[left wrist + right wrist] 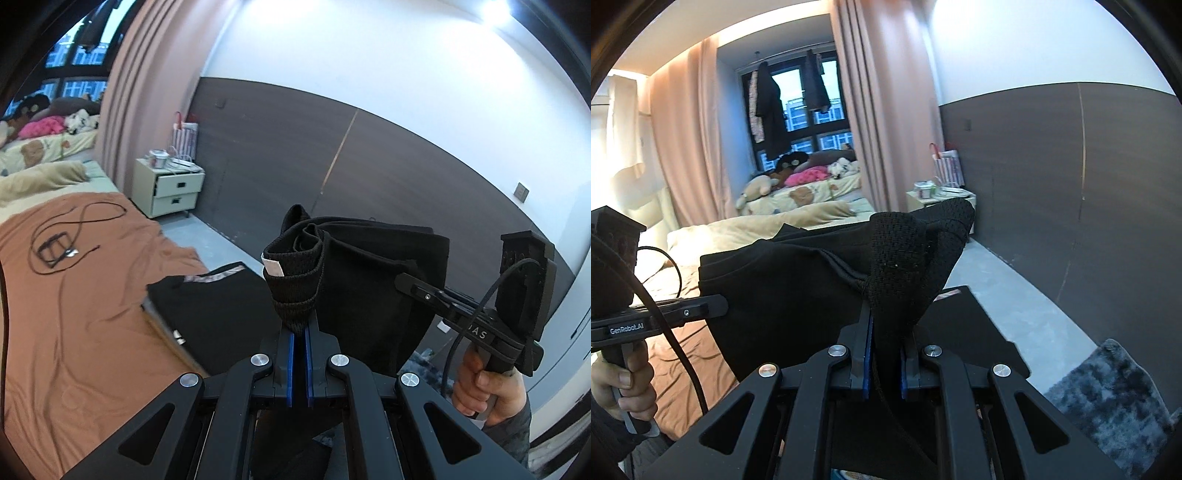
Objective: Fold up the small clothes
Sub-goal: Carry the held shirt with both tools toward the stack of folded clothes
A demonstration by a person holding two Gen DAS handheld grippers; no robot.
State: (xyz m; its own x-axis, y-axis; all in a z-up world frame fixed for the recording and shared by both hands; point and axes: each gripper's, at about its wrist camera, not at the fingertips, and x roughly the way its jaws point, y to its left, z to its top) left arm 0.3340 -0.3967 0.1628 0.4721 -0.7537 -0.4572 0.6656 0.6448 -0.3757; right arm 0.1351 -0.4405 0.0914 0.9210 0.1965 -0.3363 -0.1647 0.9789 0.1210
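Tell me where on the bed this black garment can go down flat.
Free: the brown sheet between the coiled black cable and the folded black clothing at the bed's edge. Crowded: the far end, with a beige blanket, toys and pillows.

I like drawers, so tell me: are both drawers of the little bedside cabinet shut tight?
No, the top drawer of the bedside cabinet is pulled partly out, while the lower one sits flush.
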